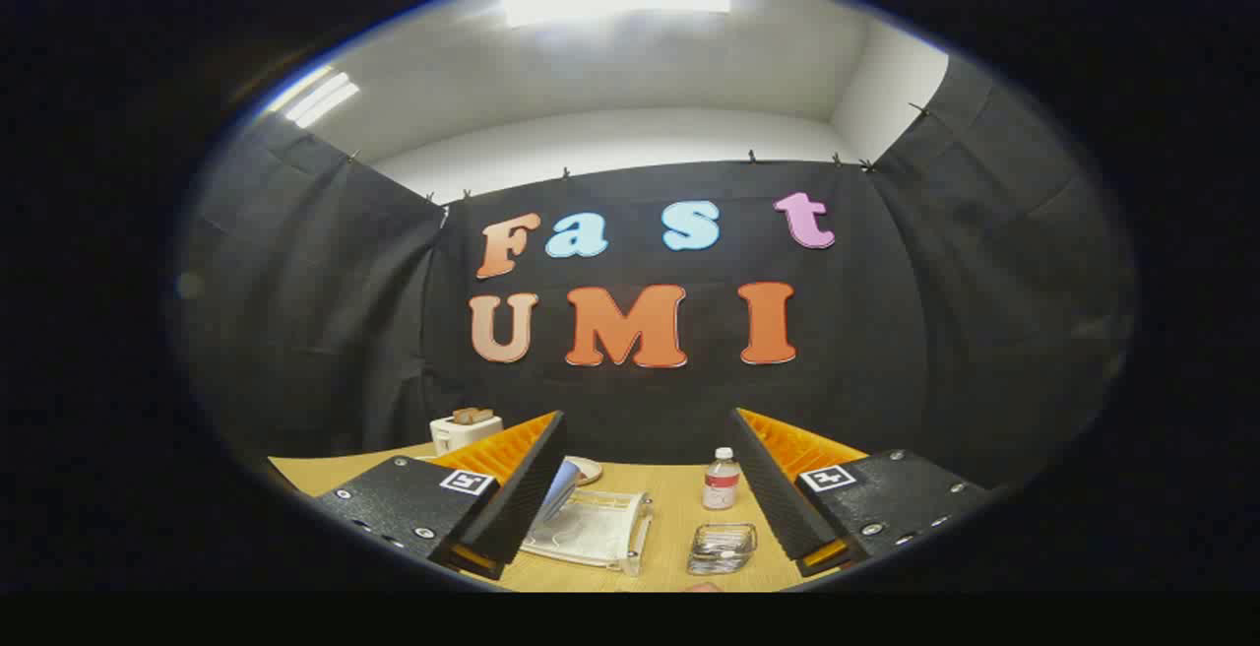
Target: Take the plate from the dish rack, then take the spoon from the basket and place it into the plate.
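A light wooden table [679, 488] is seen below and ahead of the gripper [645, 474], backed by the black cloth wall of the booth. The gripper is held above the table with its fingers spread wide apart; nothing is gripped and nothing is touched by either finger. A clear plastic dish rack [596, 528] is seen lying on the table between the fingers, closer to the left one. A bluish plate [559, 490] is seen standing tilted in the rack, partly hidden behind the left finger. A white toaster [461, 429] with brown slices on top is placed at the far left of the table, beyond the left finger. A small clear basket [722, 548] is placed right of the rack, near the right finger; metal cutlery seems to lie in it, but the spoon cannot be made out clearly. A small bottle [721, 480] with a white cap and reddish label stands upright just beyond the basket. A small round dish [587, 470] is seen beyond the rack.
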A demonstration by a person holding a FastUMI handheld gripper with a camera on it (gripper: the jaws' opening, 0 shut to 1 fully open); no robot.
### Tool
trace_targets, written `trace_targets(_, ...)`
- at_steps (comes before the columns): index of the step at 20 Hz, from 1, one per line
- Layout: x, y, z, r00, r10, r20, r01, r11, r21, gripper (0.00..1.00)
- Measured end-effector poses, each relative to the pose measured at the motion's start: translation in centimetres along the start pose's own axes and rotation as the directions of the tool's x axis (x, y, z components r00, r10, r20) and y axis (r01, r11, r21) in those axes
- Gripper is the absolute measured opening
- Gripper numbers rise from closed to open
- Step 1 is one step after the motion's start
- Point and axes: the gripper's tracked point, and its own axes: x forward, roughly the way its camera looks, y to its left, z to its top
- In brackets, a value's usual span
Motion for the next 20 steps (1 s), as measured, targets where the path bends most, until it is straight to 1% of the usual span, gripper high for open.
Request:
trace_targets(3, -0.3, 0.5, -1.1, 0.999, 0.015, -0.031, -0.015, 1.000, 0.018, 0.97)
trace_targets(6, -0.6, 1.1, -1.1, 0.999, 0.034, -0.036, -0.032, 0.999, 0.037, 0.97)
trace_targets(13, -0.7, 0.5, -0.8, 0.999, 0.020, -0.026, -0.019, 1.000, 0.019, 0.97)
trace_targets(20, 0.0, 0.2, -1.1, 0.999, 0.014, -0.035, -0.013, 0.999, 0.041, 0.97)
